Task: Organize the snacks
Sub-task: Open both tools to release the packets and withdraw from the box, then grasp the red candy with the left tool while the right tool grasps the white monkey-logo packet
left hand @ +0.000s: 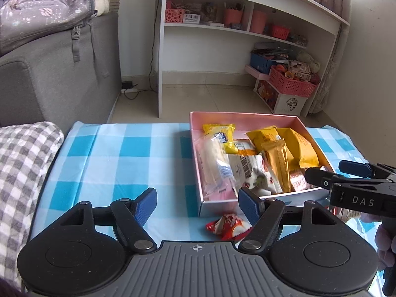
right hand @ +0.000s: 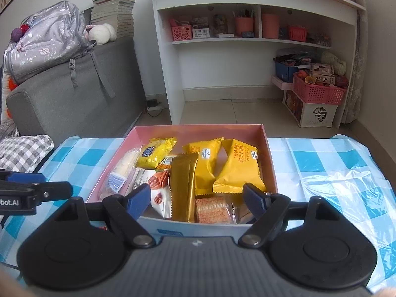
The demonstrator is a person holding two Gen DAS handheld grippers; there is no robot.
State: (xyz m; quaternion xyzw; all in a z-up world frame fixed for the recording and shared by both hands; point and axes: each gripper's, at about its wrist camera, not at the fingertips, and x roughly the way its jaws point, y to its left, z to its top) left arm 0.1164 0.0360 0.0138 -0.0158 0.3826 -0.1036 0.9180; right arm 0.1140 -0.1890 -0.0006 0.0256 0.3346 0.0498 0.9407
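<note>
A pink-lined box (left hand: pixel 247 117) (right hand: pixel 198 130) on the blue checked tablecloth holds several snack packets: yellow ones (right hand: pixel 237 165), a gold bar (right hand: pixel 184 188), a white packet (left hand: pixel 250 170) and a clear-wrapped pastry (left hand: pixel 212 158). A red-and-white snack packet (left hand: pixel 229 226) lies on the cloth just in front of the box. My left gripper (left hand: pixel 198 205) hovers open above that packet, nothing between its pads. My right gripper (right hand: pixel 198 199) is open over the box's near wall, above an orange wafer packet (right hand: pixel 212 209), not pressing on anything. The right gripper (left hand: pixel 344 173) also shows beside the box in the left wrist view.
A clear plastic bag (right hand: pixel 341 188) lies on the cloth to the right of the box. A grey sofa (right hand: pixel 74 99) with a backpack (right hand: pixel 47 39) stands at the left, a checked cushion (left hand: pixel 22 168) by the table. White shelves (right hand: pixel 247 37) and a pink basket (right hand: pixel 319 90) are behind.
</note>
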